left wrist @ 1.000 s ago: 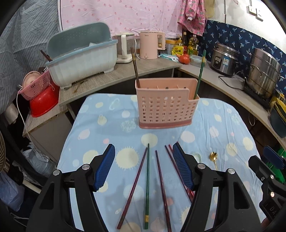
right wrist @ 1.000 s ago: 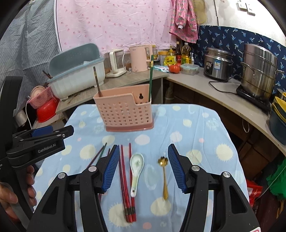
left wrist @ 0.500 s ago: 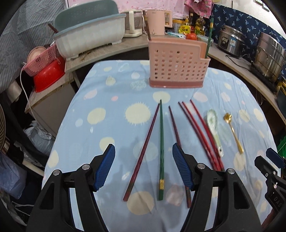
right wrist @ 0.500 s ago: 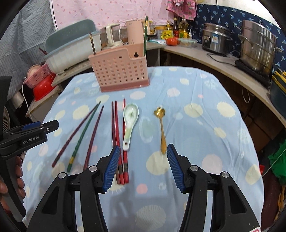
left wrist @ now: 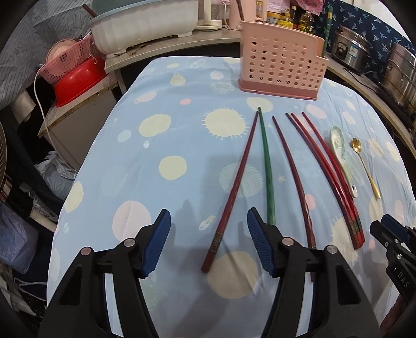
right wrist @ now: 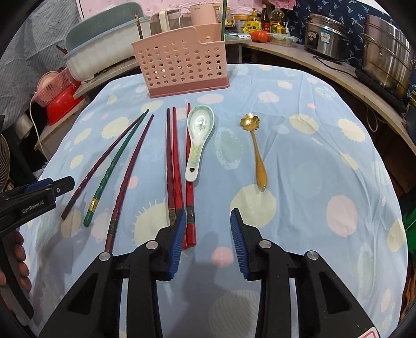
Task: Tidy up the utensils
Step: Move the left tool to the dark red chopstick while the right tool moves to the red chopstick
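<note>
- Little of the sorting looks done: the pink holder (right wrist: 186,63), at upper centre of the right wrist view, has only a green chopstick (right wrist: 223,19) standing at its right end and a dark one (right wrist: 139,26) at its left.
- Everything else lies flat on the surface (right wrist: 312,161), on its spotted blue cloth, in front of the holder.
- Across the middle of the right wrist view, from left: a maroon chopstick (right wrist: 100,163), a green chopstick (right wrist: 114,169) just beside it, another maroon one (right wrist: 130,179), then three red chopsticks (right wrist: 178,176) bunched together.
- A ceramic spoon (right wrist: 199,137) touches the bunch's right side; a gold spoon (right wrist: 256,148) lies apart, right of centre.
- I judge eight pieces are left to put away.
- The left claw (left wrist: 209,243), at the bottom of its own view, tilts steeply down over the near end of the maroon chopstick (left wrist: 234,192). That end lies between the blue pads, which do not touch it; the jaws have just been narrowing a little, released and empty.
- The right claw (right wrist: 208,243), likewise tilted down low over the cloth, has just been closing sharply but holds nothing. Its left pad overlaps the near ends of the red chopsticks; only cloth shows in the gap.
- A person's fingers (right wrist: 19,262) show at the left edge.
</note>
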